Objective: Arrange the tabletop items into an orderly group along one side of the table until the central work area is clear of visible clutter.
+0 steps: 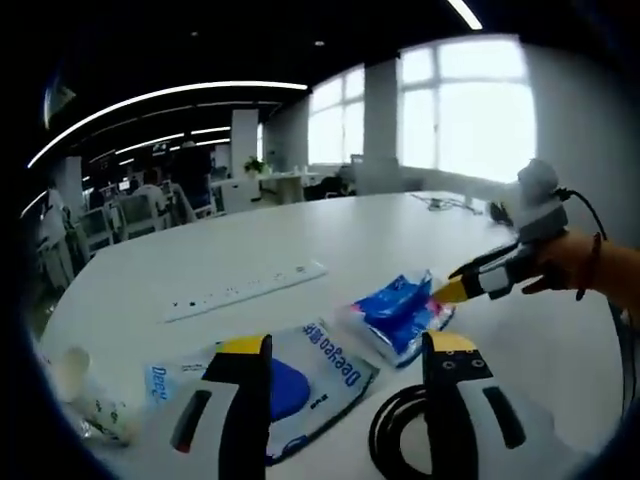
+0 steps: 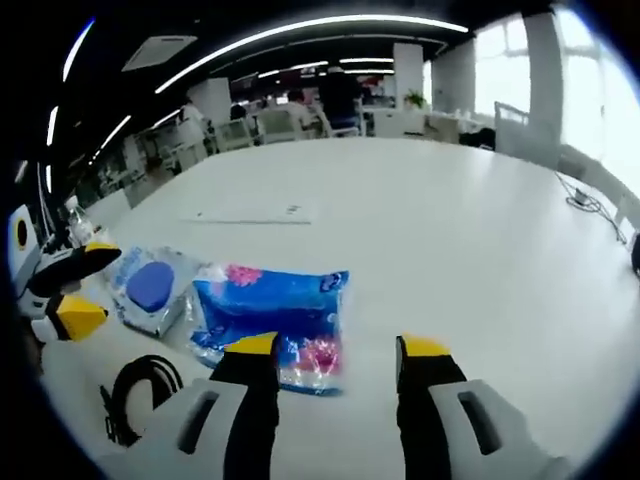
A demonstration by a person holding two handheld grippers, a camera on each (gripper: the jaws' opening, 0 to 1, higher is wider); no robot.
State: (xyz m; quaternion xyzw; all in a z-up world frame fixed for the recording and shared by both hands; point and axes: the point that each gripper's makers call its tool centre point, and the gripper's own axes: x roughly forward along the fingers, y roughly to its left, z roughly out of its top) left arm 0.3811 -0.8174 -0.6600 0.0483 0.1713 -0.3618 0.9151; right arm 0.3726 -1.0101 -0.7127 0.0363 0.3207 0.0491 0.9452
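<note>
A blue printed packet lies on the white table. Left of it sits a clear wipes pack with a blue oval lid. A black cable coil rests nearer the table edge. My left gripper is open, hovering over the wipes pack and the coil. My right gripper is open too, its left jaw just over the packet's near edge; nothing sits between its fingers.
A long white power strip lies farther back. A paper cup and a crumpled wrapper stand at the left edge. A loose cable trails near the windows. Office chairs and desks lie beyond.
</note>
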